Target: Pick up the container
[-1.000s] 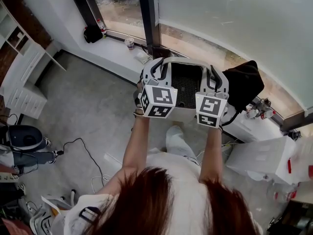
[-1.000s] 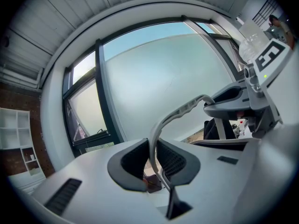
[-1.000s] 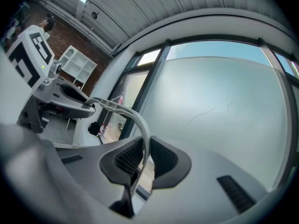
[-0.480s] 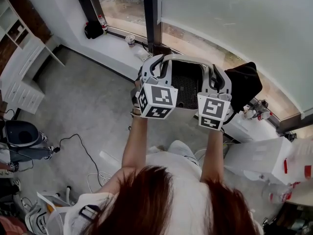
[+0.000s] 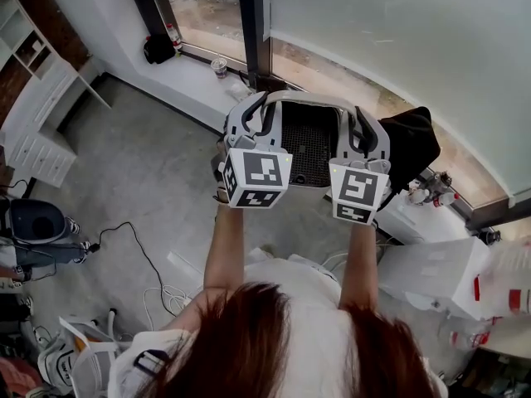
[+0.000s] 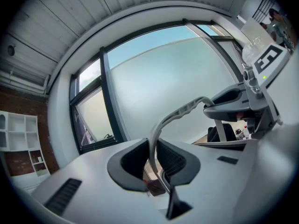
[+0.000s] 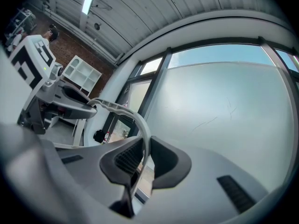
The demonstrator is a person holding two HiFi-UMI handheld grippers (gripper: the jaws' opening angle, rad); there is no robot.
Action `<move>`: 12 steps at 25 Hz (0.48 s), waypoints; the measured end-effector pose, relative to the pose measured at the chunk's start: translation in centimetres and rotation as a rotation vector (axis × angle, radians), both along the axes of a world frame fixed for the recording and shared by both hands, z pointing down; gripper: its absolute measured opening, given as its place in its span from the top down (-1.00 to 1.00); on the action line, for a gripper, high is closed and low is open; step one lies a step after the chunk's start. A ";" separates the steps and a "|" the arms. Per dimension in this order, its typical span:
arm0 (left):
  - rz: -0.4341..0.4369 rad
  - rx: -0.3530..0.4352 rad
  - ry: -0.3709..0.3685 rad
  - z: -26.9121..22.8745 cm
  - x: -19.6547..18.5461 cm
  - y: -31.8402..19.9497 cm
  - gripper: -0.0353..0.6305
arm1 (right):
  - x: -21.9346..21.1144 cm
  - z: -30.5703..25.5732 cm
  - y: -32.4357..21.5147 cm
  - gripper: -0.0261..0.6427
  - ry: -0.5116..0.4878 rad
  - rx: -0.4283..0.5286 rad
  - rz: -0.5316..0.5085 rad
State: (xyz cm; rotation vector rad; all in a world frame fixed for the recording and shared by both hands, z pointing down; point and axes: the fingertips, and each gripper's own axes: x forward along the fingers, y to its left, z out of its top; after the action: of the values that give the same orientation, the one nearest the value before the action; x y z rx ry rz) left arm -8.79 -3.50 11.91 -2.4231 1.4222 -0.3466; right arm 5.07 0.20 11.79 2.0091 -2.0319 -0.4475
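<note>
Change since earlier: left gripper (image 6: pixel 153 158), right gripper (image 7: pixel 142 158) and the container (image 5: pixel 311 143) between them show larger and nearer in the head view than a second ago. I see no change in either grip.
Left gripper: jaws narrow, both ribbed pads (image 6: pixel 133 160) pressed on the container's thin grey rim (image 6: pixel 180 112), one pad on each side of it. I read it as pointing about level.
Right gripper: jaws narrow too, clamped on the same rim where it curves down between them.
Rim: one continuous grey band. In each gripper view I follow it from that gripper's jaws across to the other gripper.
Container: in the air, carried only by the two grippers, the left one at its left end and the right one at its right end. Its dark mesh inside faces the head camera.
Position: above the grey floor (image 5: pixel 158 172), in front of the white window sill (image 5: pixel 191 77). I cannot tell whether it touches the sill's near edge.
Marker cubes: left cube (image 5: pixel 255 177) and right cube (image 5: pixel 358 191) sit about level with each other.
Nearby: black fabric bundle (image 5: pixel 415 143) just right of the right gripper; cup (image 5: pixel 219 67) on the sill, well apart.
</note>
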 end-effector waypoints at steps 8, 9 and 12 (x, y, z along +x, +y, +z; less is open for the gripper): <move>-0.041 0.002 -0.004 -1.0 1.8 1.8 0.69 | 1.9 -1.0 1.3 0.74 -0.003 0.009 -0.053; -0.045 0.004 -0.007 -1.1 2.0 2.1 0.69 | 2.2 -1.1 1.4 0.74 -0.006 0.009 -0.057; -0.056 0.006 -0.012 -1.3 2.6 2.7 0.69 | 2.7 -1.3 1.8 0.74 -0.012 0.007 -0.070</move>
State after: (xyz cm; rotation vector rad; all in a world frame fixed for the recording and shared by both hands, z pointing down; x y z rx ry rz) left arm -6.23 -0.77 10.59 -2.3757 1.4862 -0.3686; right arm 7.80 2.03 10.49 1.9538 -2.1161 -0.4588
